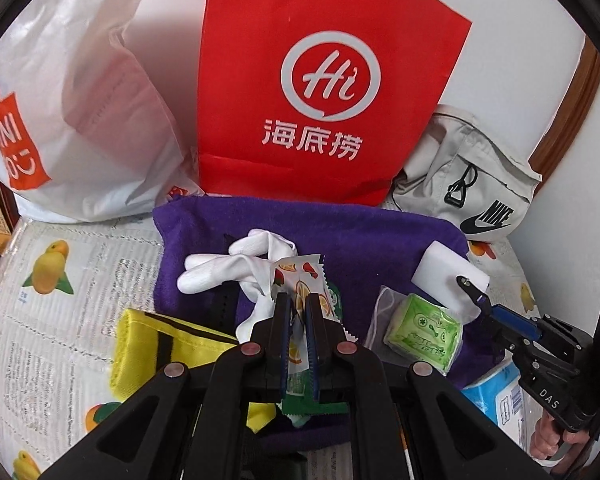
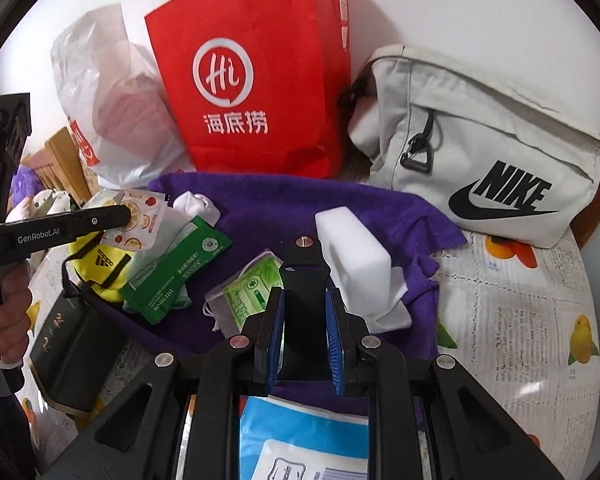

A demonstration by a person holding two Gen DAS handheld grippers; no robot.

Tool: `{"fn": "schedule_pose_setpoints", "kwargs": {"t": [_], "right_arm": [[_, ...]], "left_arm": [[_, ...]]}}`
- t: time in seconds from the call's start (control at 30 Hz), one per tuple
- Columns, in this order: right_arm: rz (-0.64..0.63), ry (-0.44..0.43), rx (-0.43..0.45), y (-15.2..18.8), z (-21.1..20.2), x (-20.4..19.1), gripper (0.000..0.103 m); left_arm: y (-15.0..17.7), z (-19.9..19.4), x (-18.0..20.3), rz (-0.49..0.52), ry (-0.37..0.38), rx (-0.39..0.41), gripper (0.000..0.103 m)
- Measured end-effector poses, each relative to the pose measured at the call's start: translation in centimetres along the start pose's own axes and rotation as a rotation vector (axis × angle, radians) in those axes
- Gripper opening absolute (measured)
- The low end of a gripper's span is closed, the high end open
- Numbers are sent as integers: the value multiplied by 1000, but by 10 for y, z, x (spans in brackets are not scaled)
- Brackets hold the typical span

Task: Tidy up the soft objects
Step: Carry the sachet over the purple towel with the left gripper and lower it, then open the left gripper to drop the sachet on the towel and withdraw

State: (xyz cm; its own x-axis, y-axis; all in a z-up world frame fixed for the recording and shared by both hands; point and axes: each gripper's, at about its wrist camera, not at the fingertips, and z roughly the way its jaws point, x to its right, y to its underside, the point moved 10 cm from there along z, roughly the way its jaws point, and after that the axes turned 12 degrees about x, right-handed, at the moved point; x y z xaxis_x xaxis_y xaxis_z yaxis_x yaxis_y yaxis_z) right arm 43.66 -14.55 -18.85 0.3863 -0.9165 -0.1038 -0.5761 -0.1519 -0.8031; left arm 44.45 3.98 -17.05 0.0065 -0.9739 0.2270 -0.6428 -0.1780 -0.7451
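Behind towel: paper bag, plastic bag left, pouch right. On towel: gloves, sponge.

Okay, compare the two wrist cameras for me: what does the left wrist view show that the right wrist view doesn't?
Only the left wrist view shows the white glove spread out on the purple towel, and the left gripper from behind, shut on a fruit-print packet.

Only the right wrist view shows a black box at the table's near left, and the right gripper clamped on a black strap.

Both show the red paper bag, the grey Nike bag, the white sponge block and the yellow pouch.
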Motion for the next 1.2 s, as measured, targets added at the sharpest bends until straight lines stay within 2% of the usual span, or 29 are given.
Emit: {"fn": "schedule_pose_setpoints", "kwargs": {"t": [0.53,0.77,0.8,0.87,0.93,1.17,1.2], "right_arm": [[-12,14,-78,12,28,4,21],[13,10,-82,13,30,8,21],[21,6,-82,13,29,8,22],[30,0,-84,13,29,8,29],[32,7,-74,12,26,8,41],[39,3,-40,5,5,-1,46],[38,5,-37,4,1,-2,50]], "left_arm": [[22,19,-14,-14,-7,-77,9],[23,20,-14,-7,-14,-80,12],[24,20,-14,-6,-17,-82,16],[24,20,-13,-2,-19,-83,16],[25,19,-12,-1,-21,-88,18],[18,4,-11,15,-42,-78,40],[18,-1,-10,16,-45,-71,44]]}}
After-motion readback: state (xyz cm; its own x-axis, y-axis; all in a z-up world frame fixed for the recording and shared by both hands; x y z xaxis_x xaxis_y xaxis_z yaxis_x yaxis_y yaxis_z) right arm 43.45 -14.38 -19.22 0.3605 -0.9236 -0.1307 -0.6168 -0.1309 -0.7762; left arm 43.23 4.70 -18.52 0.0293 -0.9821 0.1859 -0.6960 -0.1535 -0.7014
